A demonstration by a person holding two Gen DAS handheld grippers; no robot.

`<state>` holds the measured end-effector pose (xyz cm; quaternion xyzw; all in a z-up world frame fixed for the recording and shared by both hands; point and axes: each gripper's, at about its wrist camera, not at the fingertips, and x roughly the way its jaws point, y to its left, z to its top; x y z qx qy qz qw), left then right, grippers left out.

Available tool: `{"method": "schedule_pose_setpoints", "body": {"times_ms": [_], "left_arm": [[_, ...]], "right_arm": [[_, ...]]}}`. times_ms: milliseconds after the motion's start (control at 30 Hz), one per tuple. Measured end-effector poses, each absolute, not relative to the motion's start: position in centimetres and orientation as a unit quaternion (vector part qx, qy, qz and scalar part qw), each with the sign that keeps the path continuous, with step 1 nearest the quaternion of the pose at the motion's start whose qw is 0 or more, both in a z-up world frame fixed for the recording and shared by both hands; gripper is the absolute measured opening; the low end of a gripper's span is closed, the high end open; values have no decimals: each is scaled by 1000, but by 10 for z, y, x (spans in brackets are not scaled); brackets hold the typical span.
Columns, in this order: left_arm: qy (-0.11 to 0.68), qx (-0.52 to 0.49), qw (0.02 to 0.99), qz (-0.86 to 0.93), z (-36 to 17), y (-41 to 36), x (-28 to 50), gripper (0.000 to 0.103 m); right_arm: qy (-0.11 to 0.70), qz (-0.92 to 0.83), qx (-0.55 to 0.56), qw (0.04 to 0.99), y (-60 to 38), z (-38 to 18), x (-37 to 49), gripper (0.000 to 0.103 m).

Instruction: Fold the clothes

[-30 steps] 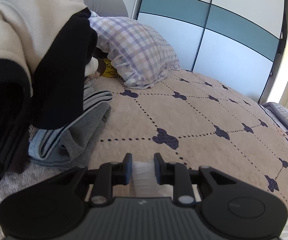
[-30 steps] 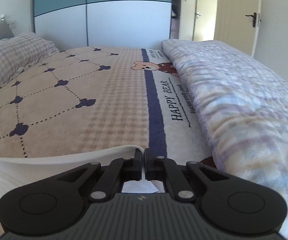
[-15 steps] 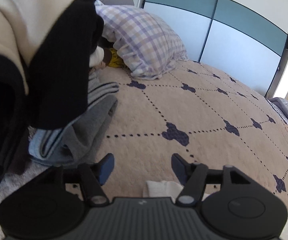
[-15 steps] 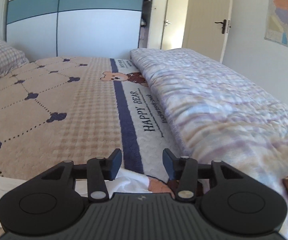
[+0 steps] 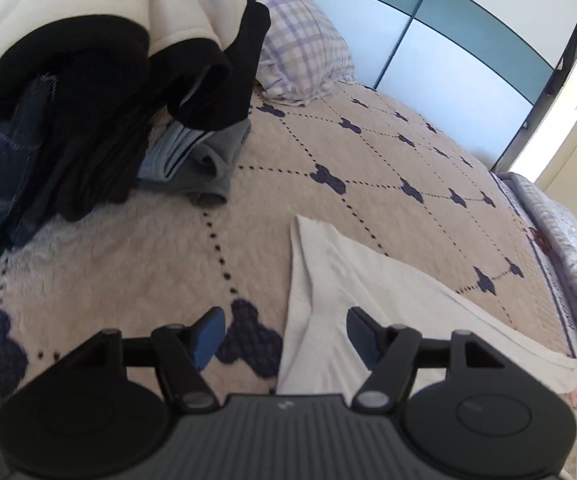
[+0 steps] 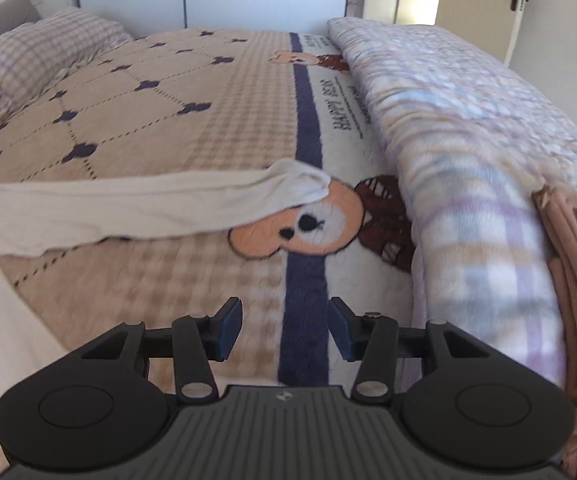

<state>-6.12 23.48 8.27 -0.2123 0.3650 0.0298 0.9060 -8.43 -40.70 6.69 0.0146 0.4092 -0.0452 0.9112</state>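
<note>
Lying spread across a beige quilted bedspread [image 5: 388, 148] dotted with navy bear-head motifs, a cream-white cloth garment [image 5: 352, 280] stretches flat from beside the left gripper toward the bedspread's far right edge. The black two-finger left gripper [image 5: 284, 334] hangs just above the bedspread with its blue-padded fingers [image 5: 208, 334] spread wide and holding nothing; the garment's near end passes between them.

From the right wrist view, the same garment [image 6: 136, 204] runs as a long band across the bedspread [image 6: 160, 128], its bunched end resting on a printed cartoon bear face [image 6: 304, 224] at the bedspread's navy stripe [image 6: 304, 280]. The black right gripper [image 6: 286, 334] sits on the near side of the garment, well apart from it, its fingers likewise spread and empty over the stripe.

A heap of clothes [image 5: 88, 92], black and cream pieces over dark denim, rises at the bedspread's left edge, with a folded grey garment [image 5: 204, 160] lying at its foot. A lilac checked pillow [image 5: 300, 60] rests at the bedspread's head, before a wardrobe with white and teal sliding panels [image 5: 448, 40]. A rolled pastel plaid blanket [image 6: 468, 152] lines the bedspread's right side, touching its printed border.
</note>
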Motion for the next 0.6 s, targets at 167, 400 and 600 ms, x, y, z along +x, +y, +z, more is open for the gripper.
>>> {"method": "schedule_pose_setpoints", "body": {"times_ms": [167, 400, 600], "left_arm": [[371, -242, 896, 26, 80, 234, -105, 69], [421, -271, 865, 21, 50, 211, -111, 69], [424, -299, 855, 24, 28, 198, -96, 27]], "right_arm": [[436, -29, 14, 899, -400, 53, -117, 50], [466, -14, 33, 884, -389, 34, -122, 47], [479, -5, -57, 876, -359, 23, -117, 18]]}}
